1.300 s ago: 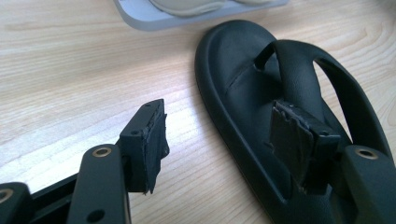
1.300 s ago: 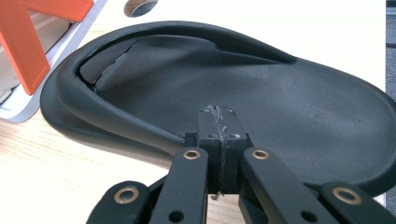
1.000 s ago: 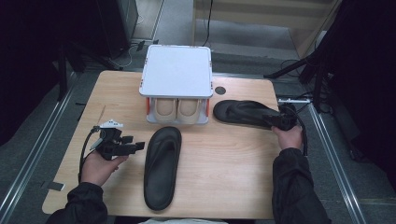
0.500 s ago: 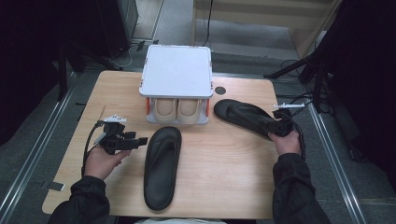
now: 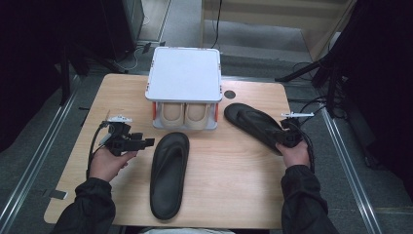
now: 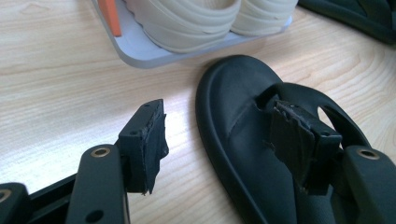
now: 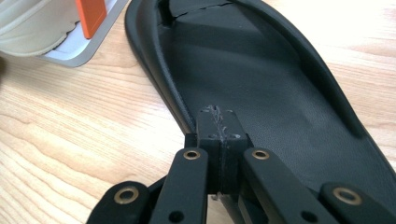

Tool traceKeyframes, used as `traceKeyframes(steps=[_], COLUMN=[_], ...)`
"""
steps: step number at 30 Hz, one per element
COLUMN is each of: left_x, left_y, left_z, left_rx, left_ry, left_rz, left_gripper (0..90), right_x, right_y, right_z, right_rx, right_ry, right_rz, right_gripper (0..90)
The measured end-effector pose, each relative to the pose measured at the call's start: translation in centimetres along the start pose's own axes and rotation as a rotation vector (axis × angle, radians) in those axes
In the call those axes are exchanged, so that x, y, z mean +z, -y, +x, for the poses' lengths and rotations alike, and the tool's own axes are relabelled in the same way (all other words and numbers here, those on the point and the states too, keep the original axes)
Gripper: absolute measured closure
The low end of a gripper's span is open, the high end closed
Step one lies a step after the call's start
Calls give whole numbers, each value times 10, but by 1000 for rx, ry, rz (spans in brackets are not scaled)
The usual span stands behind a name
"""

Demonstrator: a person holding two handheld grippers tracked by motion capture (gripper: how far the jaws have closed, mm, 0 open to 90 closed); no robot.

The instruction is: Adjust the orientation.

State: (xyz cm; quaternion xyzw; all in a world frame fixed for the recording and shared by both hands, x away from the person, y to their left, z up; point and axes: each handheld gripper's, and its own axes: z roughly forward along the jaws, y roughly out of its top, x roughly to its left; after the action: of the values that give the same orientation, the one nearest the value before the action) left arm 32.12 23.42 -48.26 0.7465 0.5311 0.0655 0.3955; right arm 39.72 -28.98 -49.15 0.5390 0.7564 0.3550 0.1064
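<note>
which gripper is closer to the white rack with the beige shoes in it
Left. The left gripper sits open beside the toe of the near black sandal, just in front of the rack. The right gripper is shut over the heel rim of the far sandal, farther off.

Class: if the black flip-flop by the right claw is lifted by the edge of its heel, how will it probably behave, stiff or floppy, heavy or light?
The right claw is shut at the heel edge of the black flip-flop. The flip-flop looks like a thin foam or rubber slab, so it is probably light. Held at one end, the long sole would likely droop somewhat. Its matte surface suggests little slipping.
</note>
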Motion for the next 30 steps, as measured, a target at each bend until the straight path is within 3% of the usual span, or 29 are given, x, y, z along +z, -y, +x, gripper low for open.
traceKeyframes(steps=[9, 21, 27, 30], left_x=[7, 7, 6, 6], left_y=[-5, -5, -4, -2], left_z=[-2, -2, -4, -3], left_rx=[31, 29, 28, 24], left_ry=[0, -3, 9, 4], left_rz=[32, 34, 33, 31], left_gripper=[369, 369, 370, 370], right_x=[3, 15, 18, 10], right_y=[2, -3, -5, -9], right_z=[14, 34, 35, 30], right_rx=[5, -21, -28, -18], right_ry=[-18, -56, -66, -61], right_rz=[6, 15, 20, -10], right_gripper=[900, 900, 899, 899])
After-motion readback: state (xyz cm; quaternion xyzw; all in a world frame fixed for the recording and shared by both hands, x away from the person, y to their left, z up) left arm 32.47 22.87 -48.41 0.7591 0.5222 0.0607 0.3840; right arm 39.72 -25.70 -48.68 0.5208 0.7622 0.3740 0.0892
